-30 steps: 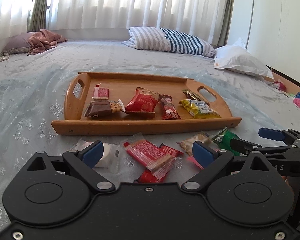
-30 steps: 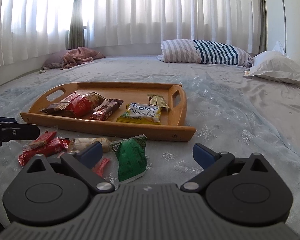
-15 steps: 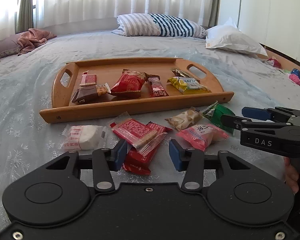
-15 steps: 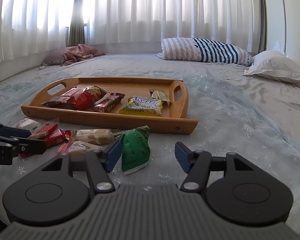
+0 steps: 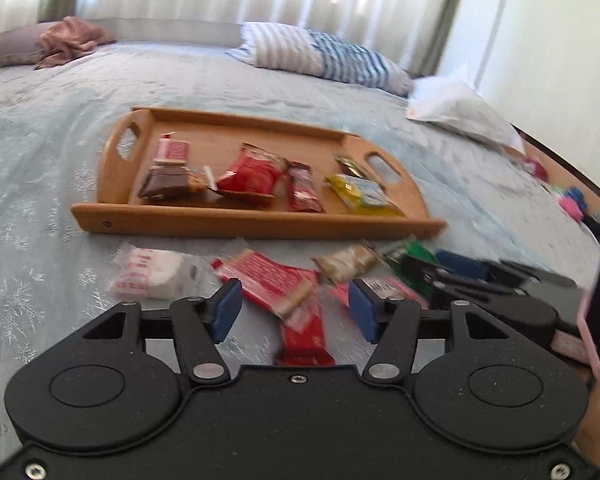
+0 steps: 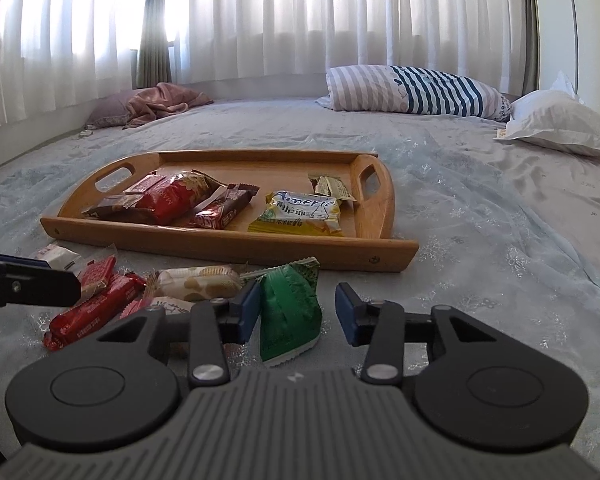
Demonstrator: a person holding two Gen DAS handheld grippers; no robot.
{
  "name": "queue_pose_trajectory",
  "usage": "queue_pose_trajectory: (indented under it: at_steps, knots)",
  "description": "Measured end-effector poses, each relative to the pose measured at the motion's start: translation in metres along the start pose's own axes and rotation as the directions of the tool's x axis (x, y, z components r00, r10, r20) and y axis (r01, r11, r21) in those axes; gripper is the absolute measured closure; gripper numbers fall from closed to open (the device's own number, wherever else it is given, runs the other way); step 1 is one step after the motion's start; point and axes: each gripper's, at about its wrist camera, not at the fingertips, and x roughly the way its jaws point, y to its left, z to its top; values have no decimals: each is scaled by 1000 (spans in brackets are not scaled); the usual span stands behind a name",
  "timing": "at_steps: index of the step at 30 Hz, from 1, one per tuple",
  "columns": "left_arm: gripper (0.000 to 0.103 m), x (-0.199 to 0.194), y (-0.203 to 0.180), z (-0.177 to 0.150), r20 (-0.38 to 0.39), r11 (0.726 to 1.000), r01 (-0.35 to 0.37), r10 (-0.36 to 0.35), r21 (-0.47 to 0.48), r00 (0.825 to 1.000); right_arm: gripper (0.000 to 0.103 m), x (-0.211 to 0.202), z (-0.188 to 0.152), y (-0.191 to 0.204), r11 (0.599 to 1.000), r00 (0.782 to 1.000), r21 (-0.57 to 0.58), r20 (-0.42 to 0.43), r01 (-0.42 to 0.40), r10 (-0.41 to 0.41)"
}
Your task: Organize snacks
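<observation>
Right wrist: right gripper (image 6: 296,312) jaws closing round green pkt (image 6: 290,312), pads clear.

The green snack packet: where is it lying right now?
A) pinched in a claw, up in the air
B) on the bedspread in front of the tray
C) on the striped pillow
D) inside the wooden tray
B: the green snack packet lies flat on the bedspread, on the near side of the wooden tray, and the right claw straddles it without its pads pressing on it.
</observation>
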Motion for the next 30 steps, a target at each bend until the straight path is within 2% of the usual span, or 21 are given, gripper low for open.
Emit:
queue_pose_trajectory:
  at_steps: [4, 5, 6, 8, 11, 14, 17, 20, 22, 24, 30]
  knots:
    - [45, 30, 6, 4, -75, 995, -87, 83, -44, 994, 53, 5, 0, 1, 1000, 1000, 14, -4, -7, 7]
    - [50, 31, 6, 4, -62, 995, -83, 80, -48, 995, 53, 6, -1, 3, 1000, 1000, 8, -6, -5, 5]
    - [62, 31, 6, 4, -51, 996, -75, 73, -45, 996, 54, 6, -2, 5, 1000, 1000, -1, -8, -2, 2]
    - [68, 32, 5, 6, -49, 998, -58, 56, -36, 997, 58, 8, -6, 9, 1000, 1000, -21, -11, 1, -1]
    - [90, 29, 0, 6, -34, 998, -55, 55, 14, 998, 62, 8, -10, 13, 999, 1000, -46, 0, 17, -17]
    - [89, 23, -3, 4, -20, 993, -89, 91, 75, 996, 64, 6, -10, 14, 998, 1000, -49, 10, 26, -25]
    - [84, 16, 0, 2, -4, 986, -136, 137, 101, 991, 64, 3, -9, 14, 998, 999, -44, 18, 33, -33]
    - [57, 12, 7, 2, -1, 980, -169, 170, 101, 985, 64, 3, -10, 12, 999, 1000, -38, 14, 27, -26]
    - [56, 11, 10, 4, 8, 981, -170, 170, 94, 985, 63, 5, -10, 12, 999, 1000, -39, 7, 29, -29]
    - [56, 13, 10, 6, 20, 979, -177, 176, 106, 984, 54, 6, -10, 13, 998, 999, -49, 6, 34, -34]
    - [61, 34, 3, 4, 9, 961, -202, 204, 191, 979, 52, 6, -10, 16, 997, 999, -60, 5, 39, -39]
